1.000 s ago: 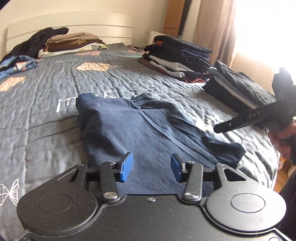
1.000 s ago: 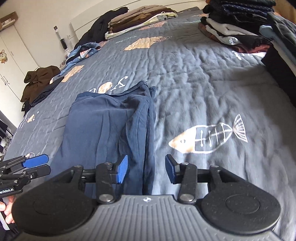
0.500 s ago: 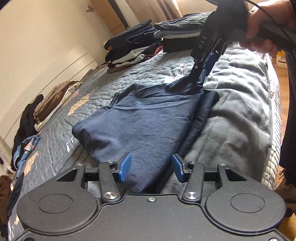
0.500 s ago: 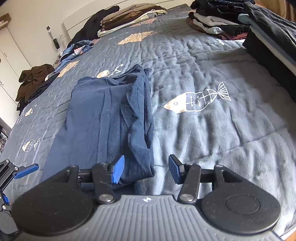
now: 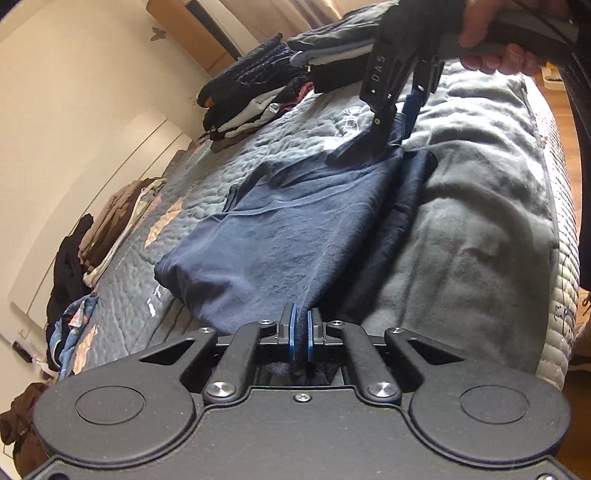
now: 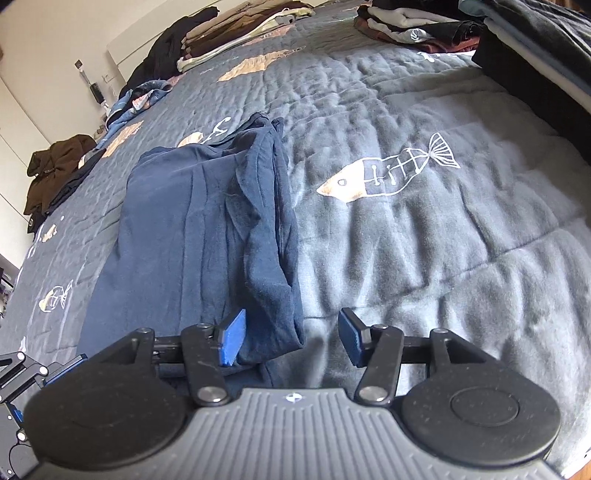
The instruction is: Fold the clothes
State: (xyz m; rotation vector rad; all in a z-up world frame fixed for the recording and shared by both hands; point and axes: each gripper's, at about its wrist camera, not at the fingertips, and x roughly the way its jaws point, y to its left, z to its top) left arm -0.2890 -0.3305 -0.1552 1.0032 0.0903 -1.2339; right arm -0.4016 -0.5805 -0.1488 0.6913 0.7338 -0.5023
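Note:
A navy garment (image 5: pixel 295 229) lies folded lengthwise on the grey quilt (image 5: pixel 480 221). My left gripper (image 5: pixel 301 325) is shut on its near edge, and a ridge of fabric is pinched between the blue pads. In the right wrist view the same garment (image 6: pixel 192 229) runs away from me. My right gripper (image 6: pixel 291 332) is open over its near right corner, with the folded edge lying between the fingers and close to the left pad. From the left wrist view, the right gripper (image 5: pixel 395 122) is held by a hand and tips down onto the garment's far end.
Stacks of folded clothes (image 6: pixel 413 26) and a dark pile (image 6: pixel 535 55) sit at the right. Another stack (image 6: pixel 236 33) lies by the headboard, and a brown garment (image 6: pixel 55 166) at the left. The bed's edge (image 5: pixel 554 277) drops to a wooden floor.
My left gripper rolled and swung to the garment's end, then its jaws closed on the fabric edge. My right gripper came down closer to the garment's corner.

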